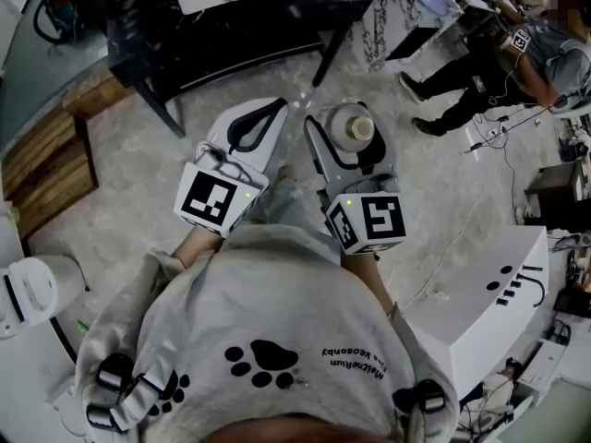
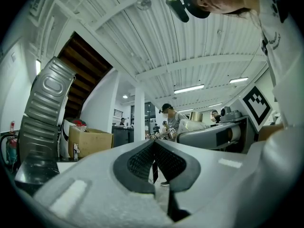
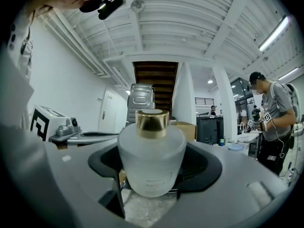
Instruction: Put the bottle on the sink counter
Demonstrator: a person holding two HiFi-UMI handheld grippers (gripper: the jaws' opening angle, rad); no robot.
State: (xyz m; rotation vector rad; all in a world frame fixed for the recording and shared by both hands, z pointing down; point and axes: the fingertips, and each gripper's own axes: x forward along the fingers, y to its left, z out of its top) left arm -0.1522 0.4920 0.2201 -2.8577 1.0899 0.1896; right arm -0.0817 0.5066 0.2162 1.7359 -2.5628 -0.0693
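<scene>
**Head view, then each gripper view: bottle clamped in right gripper, no sink counter in sight**

Head view. The right gripper (image 1: pixel 352 118) is set wide, one jaw on either side of a squat bottle (image 1: pixel 355 130). The bottle is seen from above: round pale shoulder, round cap. It hangs over the mottled stone floor (image 1: pixel 434 187), just beside the left gripper (image 1: pixel 273 109). That gripper's jaws are together and carry nothing.

Left gripper view. On the left gripper (image 2: pixel 153 145), the dark ribbed pads (image 2: pixel 137 163) meet at the tips with nothing between them. The shells are smooth white moulded plastic. The right gripper shows alongside, off to its right.

Right gripper view. The right gripper (image 3: pixel 152 167) is clamped on the bottle (image 3: pixel 151 158). Its dark pads press the lower body from both sides, and floor shows beneath the base.
- Body: frosted translucent glass, a rounded cylinder drawing in to a short neck.
- Cap (image 3: pixel 152 123): brushed gold, metallic, cylindrical.
- Print: faint, low on the body, unreadable.

Handling, judged.
- The glass is stiff and will not give under the pads.
- It is likely weighty for its size and liable to crack if dropped on stone.
- The frosted finish should slip less than polished glass.
- The best hold is this one, across the broad body below the shoulder. The cap is narrow, smooth and may lift off.
- It should be set down upright, base flat.
</scene>
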